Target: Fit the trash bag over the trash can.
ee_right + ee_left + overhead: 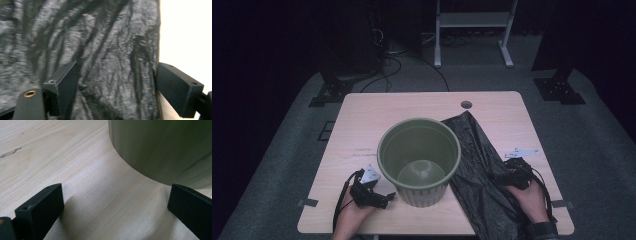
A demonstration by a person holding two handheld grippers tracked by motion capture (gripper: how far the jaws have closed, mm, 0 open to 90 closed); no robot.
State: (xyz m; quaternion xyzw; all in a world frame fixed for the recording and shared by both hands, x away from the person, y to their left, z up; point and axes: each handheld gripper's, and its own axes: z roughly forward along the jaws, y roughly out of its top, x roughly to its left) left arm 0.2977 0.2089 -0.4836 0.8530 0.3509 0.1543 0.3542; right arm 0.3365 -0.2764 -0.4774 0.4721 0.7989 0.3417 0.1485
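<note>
Centre of the high view: green bin [419, 161] is standing upright and empty on the table [362, 120], black bag [479, 165] lying crumpled flat, touching the bin's right side and running to the lower edge. Right tool [511, 176] is hovering over the bag [105, 62] with jaws spread wide, nothing held; left tool [373, 196] is sitting lower left beside the bin wall [162, 147], jaws also apart and empty. Likely step: picking up the bag to line the bin, so next move needs the right tool pinching a bag edge while the left is bracing the bin.
</note>
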